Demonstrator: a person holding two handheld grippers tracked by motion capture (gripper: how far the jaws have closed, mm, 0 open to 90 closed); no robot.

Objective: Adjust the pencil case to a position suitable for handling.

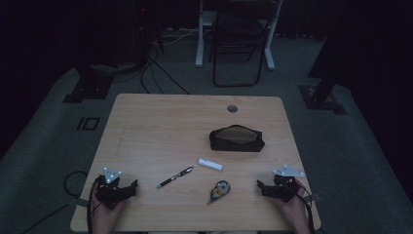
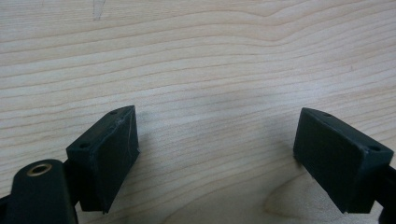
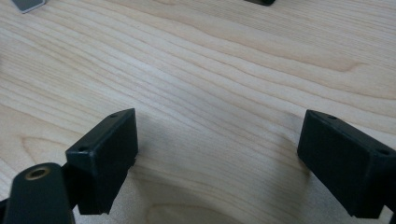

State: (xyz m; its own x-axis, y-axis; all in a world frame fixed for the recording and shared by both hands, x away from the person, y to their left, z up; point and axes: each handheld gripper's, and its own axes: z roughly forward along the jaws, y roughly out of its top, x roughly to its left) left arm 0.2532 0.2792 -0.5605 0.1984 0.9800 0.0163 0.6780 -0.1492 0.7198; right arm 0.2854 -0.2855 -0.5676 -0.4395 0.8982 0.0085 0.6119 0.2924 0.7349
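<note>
On the wooden table (image 1: 160, 122) lie a black pencil pouch (image 1: 236, 139) with its top open, a small white eraser-like block (image 1: 210, 164), a black pen (image 1: 175, 177) and a correction-tape dispenser (image 1: 219, 190). My left gripper (image 1: 131, 187) rests near the front left corner, held by a hand; in the left gripper view it (image 2: 217, 149) stands open over bare wood. Near the front right corner my right gripper (image 1: 261, 187) rests in the other hand; in the right gripper view it (image 3: 219, 154) is open with nothing between the jaws.
A round cable hole (image 1: 232, 108) sits near the table's far edge. Beyond the table stand a folding chair (image 1: 238, 44) and dark stand bases (image 1: 87, 87) on the grey floor. Cables trail off the front left.
</note>
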